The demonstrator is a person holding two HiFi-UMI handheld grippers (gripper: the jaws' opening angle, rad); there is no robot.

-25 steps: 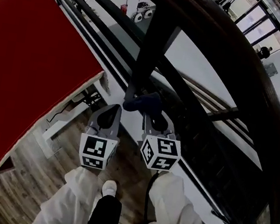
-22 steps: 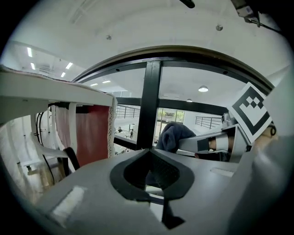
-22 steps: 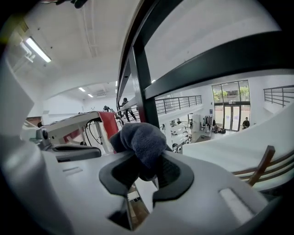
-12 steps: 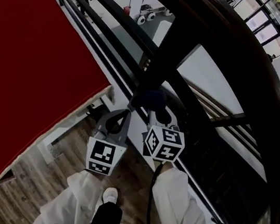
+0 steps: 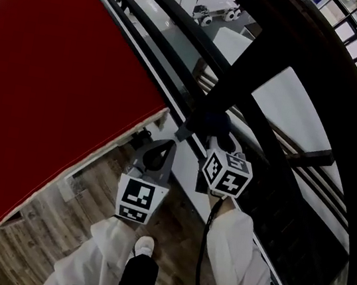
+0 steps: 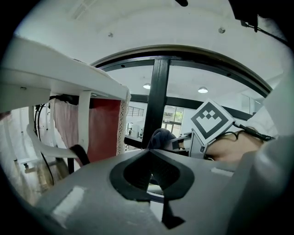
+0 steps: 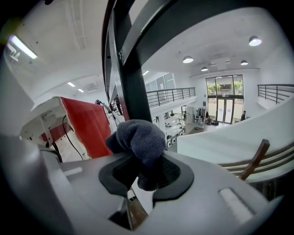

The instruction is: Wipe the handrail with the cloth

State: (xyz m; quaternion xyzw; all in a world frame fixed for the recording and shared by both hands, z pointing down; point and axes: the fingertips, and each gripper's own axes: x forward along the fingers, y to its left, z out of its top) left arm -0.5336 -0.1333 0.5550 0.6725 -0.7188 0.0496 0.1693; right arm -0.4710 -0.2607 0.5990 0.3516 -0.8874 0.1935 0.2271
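Jaws, right gripper [image 7: 141, 170]: clamped on a bunched dark cloth [image 7: 137, 137], with most of the wad bulging out past the tips. Jaws, left gripper [image 6: 149, 152]: closed tip to tip, nothing between them. Location, head view: cloth [image 5: 207, 121] at 12 o'clock from the right gripper [image 5: 214, 137], low against the black post [image 5: 248, 65], actual contact not confirmable; left gripper [image 5: 166, 147] just beside, at 9 o'clock from the right one. Handrail [image 5: 350, 98]: brown, curved, sweeping from 12 round to 4 o'clock of the view, apart from the cloth. Red panel [image 5: 61, 79] at 10 o'clock; a lower floor shows through the bars. Hazards, judged: the wad may snag on the post and pull free of the jaws, dropping through the bars to the floor below; a bunched cloth offers little wiping face, so hard jaw edges could scrape the rail; the empty left gripper may knock the post if it crowds in.
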